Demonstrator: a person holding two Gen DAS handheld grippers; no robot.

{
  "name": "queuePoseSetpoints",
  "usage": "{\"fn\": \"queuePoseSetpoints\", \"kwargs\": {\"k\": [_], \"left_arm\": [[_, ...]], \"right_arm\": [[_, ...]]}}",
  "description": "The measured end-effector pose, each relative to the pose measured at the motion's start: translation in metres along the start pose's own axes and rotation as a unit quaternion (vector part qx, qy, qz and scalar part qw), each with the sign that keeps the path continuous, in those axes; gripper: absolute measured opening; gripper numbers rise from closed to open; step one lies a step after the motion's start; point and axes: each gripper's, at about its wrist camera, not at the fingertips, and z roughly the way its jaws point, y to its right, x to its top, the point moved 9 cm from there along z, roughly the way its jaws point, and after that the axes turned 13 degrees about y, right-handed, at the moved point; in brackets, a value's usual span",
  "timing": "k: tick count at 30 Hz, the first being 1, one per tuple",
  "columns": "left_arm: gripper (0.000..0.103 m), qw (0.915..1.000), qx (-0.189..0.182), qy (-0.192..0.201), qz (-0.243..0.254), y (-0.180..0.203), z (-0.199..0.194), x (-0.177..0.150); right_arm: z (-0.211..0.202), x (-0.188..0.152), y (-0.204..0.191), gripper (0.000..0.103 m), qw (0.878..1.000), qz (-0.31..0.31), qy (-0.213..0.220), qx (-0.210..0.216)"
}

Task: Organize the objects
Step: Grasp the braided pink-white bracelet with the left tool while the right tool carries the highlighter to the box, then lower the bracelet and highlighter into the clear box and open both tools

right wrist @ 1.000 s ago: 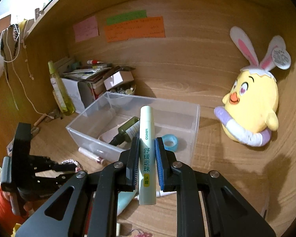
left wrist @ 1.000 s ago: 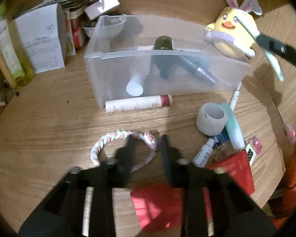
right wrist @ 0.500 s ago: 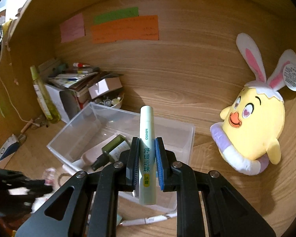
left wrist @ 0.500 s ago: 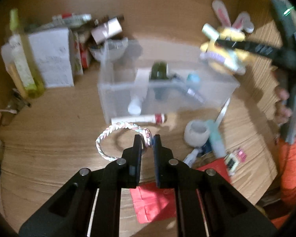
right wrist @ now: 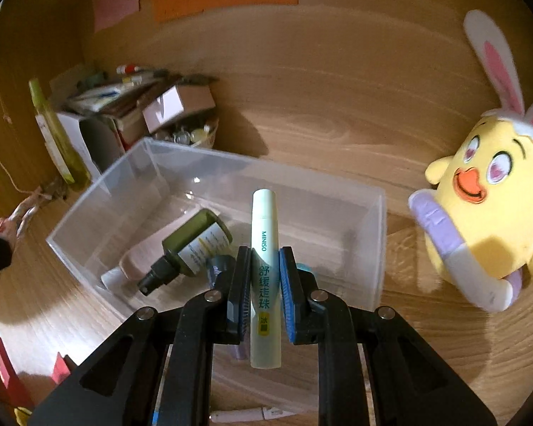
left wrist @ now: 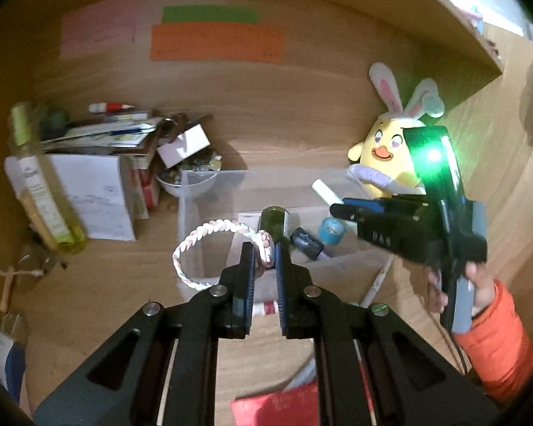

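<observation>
**Clerk:** Item one: pale green Miniso roll-on tube (right wrist: pixel 264 269). Location?

**Checker:** Clamped in the right hand-held gripper (right wrist: pixel 263 277), jaws closed down on its lower half, cap end up. It hangs over the near side of the clear plastic bin (right wrist: pixel 380 248), which sits on the wooden counter (right wrist: pixel 337 117).

**Clerk:** Handling?

**Checker:** Judged light, rigid and smooth-skinned. A slick round barrel may twist or slide between flat pads, so the grip across the mid-body, square to its length, is the one to keep. It should survive a short drop into the bin.

**Clerk:** Item two: braided cord ring (left wrist: pixel 209 248), pink and white.

**Checker:** Pinched in the left hand-held gripper (left wrist: pixel 264 252), jaws nearly together on the knotted part. The loop hangs out to the left, off the counter, in front of the bin's near wall.

**Clerk:** Handling?

**Checker:** Very light, soft and limp by the look of it. It will swing and sag, so the thick knot is the sound hold; a single strand could slip out. It is not fragile, but the loose loop could snag the bin's rim.

**Clerk:** Bin contents already logged?

**Checker:** A dark green spray bottle (right wrist: pixel 192 245) lying down, a beige tube (right wrist: pixel 135 266) beside it, and a small blue-capped item (left wrist: pixel 330 230), too blurred to name.

**Clerk:** Bystanders?

**Checker:** A yellow chick plush with rabbit ears (right wrist: pixel 486 213), just right of the bin. A tall yellow-green bottle (left wrist: pixel 42 191) and a white box (left wrist: pixel 96 195) stand well to the left.
</observation>
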Motion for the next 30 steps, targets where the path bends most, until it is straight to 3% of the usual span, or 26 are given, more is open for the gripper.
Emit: {"fn": "queuePoseSetpoints", "kwargs": {"k": [8, 14, 25, 30], "left_arm": [[0.010, 0.9984, 0.007, -0.051, 0.025, 0.009, 0.058, -0.011], [0.010, 0.9960, 0.002, -0.089, 0.009, 0.003, 0.091, -0.027], [0.011, 0.9945, -0.005, -0.104, 0.002, 0.001, 0.102, -0.036], [0.030, 0.9958, -0.007, -0.091, 0.005, 0.003, 0.087, -0.030]], "right_arm": [[0.013, -0.015, -0.003, 0.014, 1.000, -0.010, -0.020, 0.002], [0.018, -0.017, -0.004, 0.014, 1.000, -0.012, -0.023, 0.005], [0.018, -0.017, -0.002, 0.016, 1.000, -0.008, -0.026, 0.005], [0.006, -0.010, -0.003, 0.031, 1.000, -0.015, -0.011, -0.004]]}}
